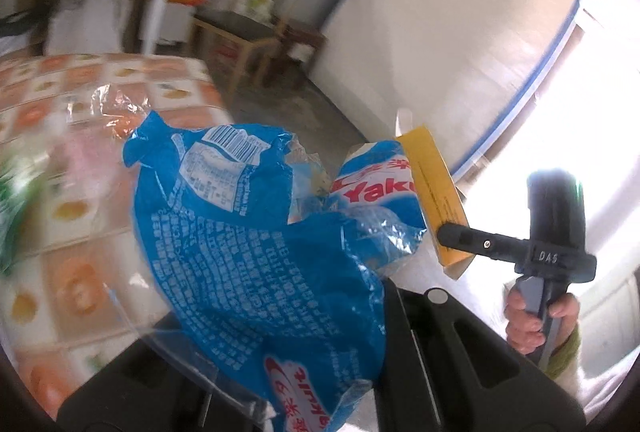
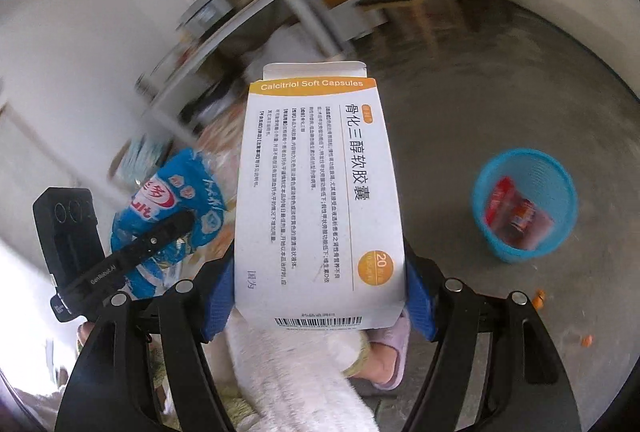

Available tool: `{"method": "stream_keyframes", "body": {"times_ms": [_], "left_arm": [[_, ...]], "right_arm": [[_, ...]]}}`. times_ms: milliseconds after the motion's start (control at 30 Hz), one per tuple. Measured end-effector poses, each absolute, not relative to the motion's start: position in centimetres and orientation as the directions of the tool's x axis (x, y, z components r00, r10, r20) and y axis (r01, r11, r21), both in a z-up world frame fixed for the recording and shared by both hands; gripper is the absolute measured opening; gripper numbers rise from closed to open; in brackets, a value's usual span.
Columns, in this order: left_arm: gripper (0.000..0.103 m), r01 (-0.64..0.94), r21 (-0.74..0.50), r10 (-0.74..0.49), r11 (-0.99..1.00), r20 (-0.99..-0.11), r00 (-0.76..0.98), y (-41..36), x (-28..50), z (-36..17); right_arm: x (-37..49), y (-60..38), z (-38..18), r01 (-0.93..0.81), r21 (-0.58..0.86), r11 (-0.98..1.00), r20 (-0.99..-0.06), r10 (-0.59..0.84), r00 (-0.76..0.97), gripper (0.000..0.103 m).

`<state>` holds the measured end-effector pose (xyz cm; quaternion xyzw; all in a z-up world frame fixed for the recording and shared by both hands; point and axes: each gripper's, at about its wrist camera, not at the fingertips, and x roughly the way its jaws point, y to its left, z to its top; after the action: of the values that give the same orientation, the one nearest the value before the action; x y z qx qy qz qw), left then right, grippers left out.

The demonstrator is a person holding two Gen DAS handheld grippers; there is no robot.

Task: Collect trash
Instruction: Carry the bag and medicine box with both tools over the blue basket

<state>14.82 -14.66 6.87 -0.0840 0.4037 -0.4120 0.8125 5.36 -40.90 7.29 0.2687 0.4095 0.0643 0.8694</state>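
A crumpled blue Yakult wrapper (image 1: 256, 256) fills the middle of the left wrist view, pinched in my left gripper (image 2: 180, 222), which is shut on it; the wrapper hides the fingertips there. In the right wrist view the same wrapper (image 2: 168, 199) hangs at the left. My right gripper (image 2: 320, 296) grips a white and orange medicine box (image 2: 316, 191) between its blue pads (image 2: 420, 296). The left wrist view shows that box (image 1: 436, 191) edge-on. A blue mesh bin (image 2: 524, 203) stands on the floor to the right, with red packaging (image 2: 516, 211) inside.
A table with an orange patterned cloth (image 1: 80, 151) lies to the left. A mattress (image 1: 440, 51) leans on the wall, with a wooden stool (image 1: 248, 31) beside it. A person's slipper (image 2: 394, 348) and small orange scraps (image 2: 540, 298) are on the grey floor.
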Motion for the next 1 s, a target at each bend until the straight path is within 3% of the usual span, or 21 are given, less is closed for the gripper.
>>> {"method": "stream_keyframes", "body": {"times_ms": [200, 533, 867, 933, 967, 1000], "left_arm": [[0.001, 0.651, -0.503, -0.738, 0.569, -0.661, 0.134, -25.4, 18.7, 4.8], [0.001, 0.563, -0.547, -0.554, 0.62, -0.813, -0.18, -42.6, 25.9, -7.2], [0.002, 0.554, -0.451, -0.429, 0.7, -0.886, -0.179, -51.6, 30.0, -15.1], [0.013, 0.547, -0.453, -0.444, 0.704, -0.882, -0.159, -52.3, 31.0, -16.0], [0.029, 0.544, -0.451, -0.447, 0.708, -0.882, -0.149, -52.4, 31.2, -16.3], [0.037, 0.54, -0.448, -0.45, 0.713, -0.882, -0.139, -52.5, 31.4, -16.7]], "right_arm": [[2.8, -49.7, 2.7, 0.309, 0.604, 0.735, -0.674, 0.264, 0.69, 0.069], [4.8, -59.1, -9.9, 0.511, 0.708, 0.488, -0.691, 0.327, 0.645, 0.069], [10.1, -66.4, -20.8, 0.609, 0.73, 0.31, -0.683, 0.323, 0.655, 0.072], [11.0, -67.2, -23.0, 0.621, 0.721, 0.307, -0.693, 0.316, 0.648, 0.076], [11.0, -67.8, -24.0, 0.633, 0.712, 0.305, -0.702, 0.301, 0.646, 0.077], [11.1, -68.1, -25.1, 0.646, 0.698, 0.309, -0.716, 0.286, 0.637, 0.078]]}}
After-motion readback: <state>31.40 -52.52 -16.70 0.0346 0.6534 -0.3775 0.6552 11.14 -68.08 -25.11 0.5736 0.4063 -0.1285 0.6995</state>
